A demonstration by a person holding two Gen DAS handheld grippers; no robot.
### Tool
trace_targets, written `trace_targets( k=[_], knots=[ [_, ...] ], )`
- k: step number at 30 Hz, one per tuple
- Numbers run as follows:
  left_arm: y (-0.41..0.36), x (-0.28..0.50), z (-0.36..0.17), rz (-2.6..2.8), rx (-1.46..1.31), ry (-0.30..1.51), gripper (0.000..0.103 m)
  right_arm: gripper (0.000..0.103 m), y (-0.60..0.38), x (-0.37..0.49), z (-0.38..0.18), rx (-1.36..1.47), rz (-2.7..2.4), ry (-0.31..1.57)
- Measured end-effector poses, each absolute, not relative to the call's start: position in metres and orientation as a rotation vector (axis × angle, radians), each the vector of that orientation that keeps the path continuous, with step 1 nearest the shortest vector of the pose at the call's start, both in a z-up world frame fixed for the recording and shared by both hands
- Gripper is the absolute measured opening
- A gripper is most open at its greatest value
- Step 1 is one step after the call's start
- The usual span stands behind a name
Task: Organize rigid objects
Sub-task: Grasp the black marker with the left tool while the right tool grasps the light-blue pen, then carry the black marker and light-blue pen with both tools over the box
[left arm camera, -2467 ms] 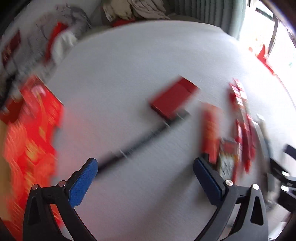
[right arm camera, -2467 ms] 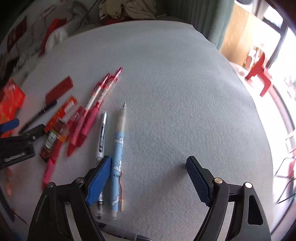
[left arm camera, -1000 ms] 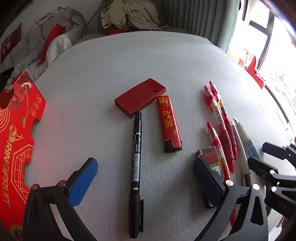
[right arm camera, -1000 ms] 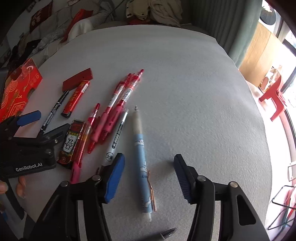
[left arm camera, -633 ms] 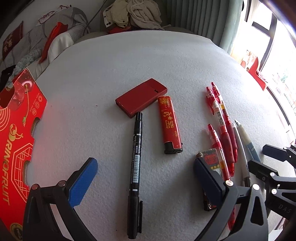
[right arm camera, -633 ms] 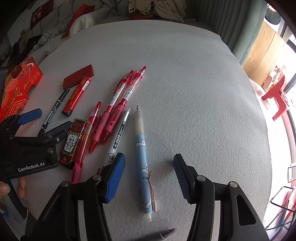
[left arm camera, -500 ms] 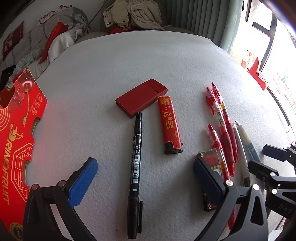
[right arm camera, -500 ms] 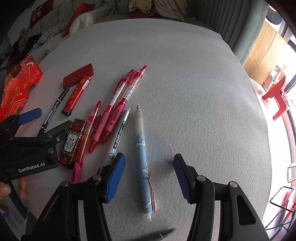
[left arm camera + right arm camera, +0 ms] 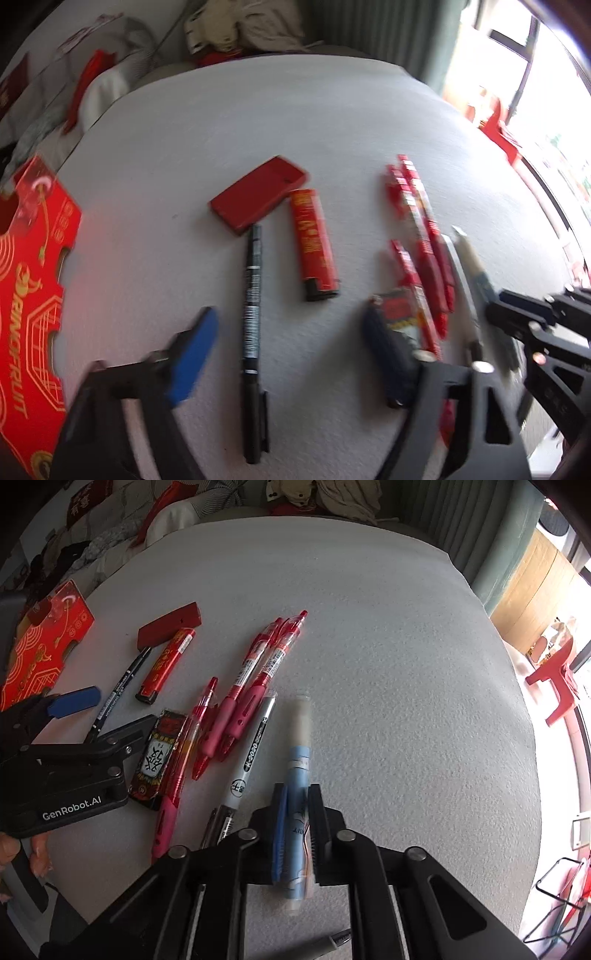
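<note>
Pens and lighters lie on a grey felt table (image 9: 388,646). My right gripper (image 9: 297,794) is shut on a light blue pen (image 9: 301,738), its pads pressing both sides of the barrel. My left gripper (image 9: 288,350) straddles a black marker (image 9: 253,306); its jaws are closing and the blue pads stand clear of the marker. Beyond the marker lie a flat red case (image 9: 258,194) and a red lighter (image 9: 314,240). Red gel pens (image 9: 258,672), a white-grey pen (image 9: 251,753) and a dark labelled lighter (image 9: 157,753) lie between the two grippers.
A red printed card (image 9: 33,295) lies at the table's left edge. Clothes and bedding (image 9: 240,22) are piled beyond the far edge. A red stool (image 9: 557,675) stands on the floor to the right. Another marker's tip (image 9: 340,939) shows under my right gripper.
My right gripper's jaws have closed onto the light blue pen. My left gripper's jaws have narrowed around the black marker, and the left hand has come slightly closer to the table.
</note>
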State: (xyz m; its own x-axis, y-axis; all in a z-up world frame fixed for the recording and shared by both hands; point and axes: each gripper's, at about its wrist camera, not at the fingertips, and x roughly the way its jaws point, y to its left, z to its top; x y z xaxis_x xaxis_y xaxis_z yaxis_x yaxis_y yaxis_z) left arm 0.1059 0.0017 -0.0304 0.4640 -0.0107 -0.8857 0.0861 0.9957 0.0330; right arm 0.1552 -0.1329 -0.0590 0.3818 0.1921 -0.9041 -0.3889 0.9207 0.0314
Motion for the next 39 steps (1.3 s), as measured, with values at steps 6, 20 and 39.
trace_targets(
  k=[6, 20, 39],
  knots=[
    [0.006, 0.092, -0.022, -0.132, 0.002, 1.092, 0.01, 0.011, -0.156, 0.142, -0.05, -0.085, 0.349, 1.091],
    [0.02, 0.018, 0.013, -0.107, -0.12, 0.999, 0.01, 0.011, -0.195, 0.095, -0.013, 0.209, 0.346, 0.981],
    [-0.002, -0.04, 0.058, -0.136, 0.001, 0.84, 0.01, 0.011, -0.171, 0.059, 0.005, 0.191, 0.361, 0.96]
  ],
)
